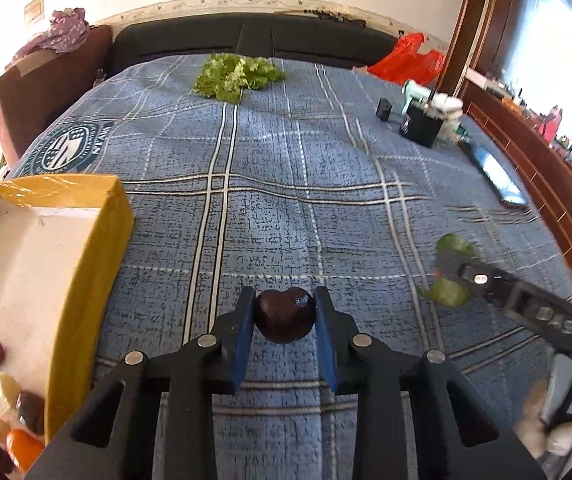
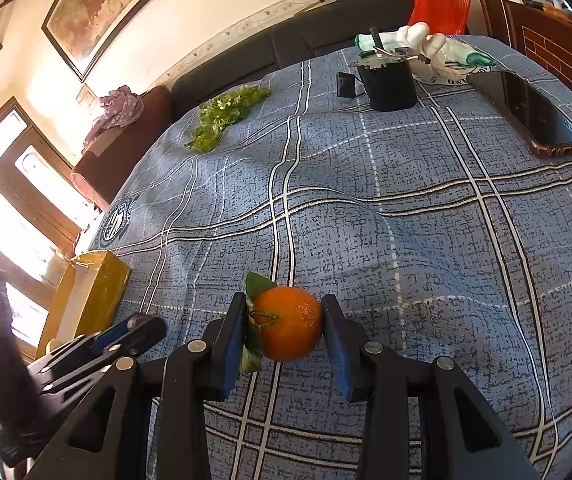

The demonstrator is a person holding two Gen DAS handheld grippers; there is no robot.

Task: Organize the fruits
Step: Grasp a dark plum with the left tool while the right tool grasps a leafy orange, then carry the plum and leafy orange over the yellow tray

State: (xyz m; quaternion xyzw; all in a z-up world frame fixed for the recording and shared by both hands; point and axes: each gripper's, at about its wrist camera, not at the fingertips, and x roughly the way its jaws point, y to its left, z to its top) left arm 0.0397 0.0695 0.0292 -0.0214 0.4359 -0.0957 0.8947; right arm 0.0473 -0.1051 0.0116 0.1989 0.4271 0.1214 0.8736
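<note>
My left gripper (image 1: 284,312) is shut on a dark purple plum (image 1: 284,316), held above the blue checked cloth (image 1: 286,200). My right gripper (image 2: 282,322) is shut on an orange (image 2: 289,328) with green leaves on its stem. A yellow box (image 1: 86,248) with a white inside stands to the left of the left gripper and holds several fruits (image 1: 6,400) at its near end. The box also shows in the right wrist view (image 2: 98,288). The right gripper appears at the right in the left wrist view (image 1: 445,268), blurred, with the orange's green leaves around it.
Green lettuce (image 1: 234,76) lies at the far side of the cloth. A black container (image 2: 389,84), a small black block (image 2: 345,85), gloves (image 2: 425,44), a red bag (image 2: 437,4) and a phone (image 2: 533,116) are at the far right. A dark sofa (image 1: 246,36) stands behind.
</note>
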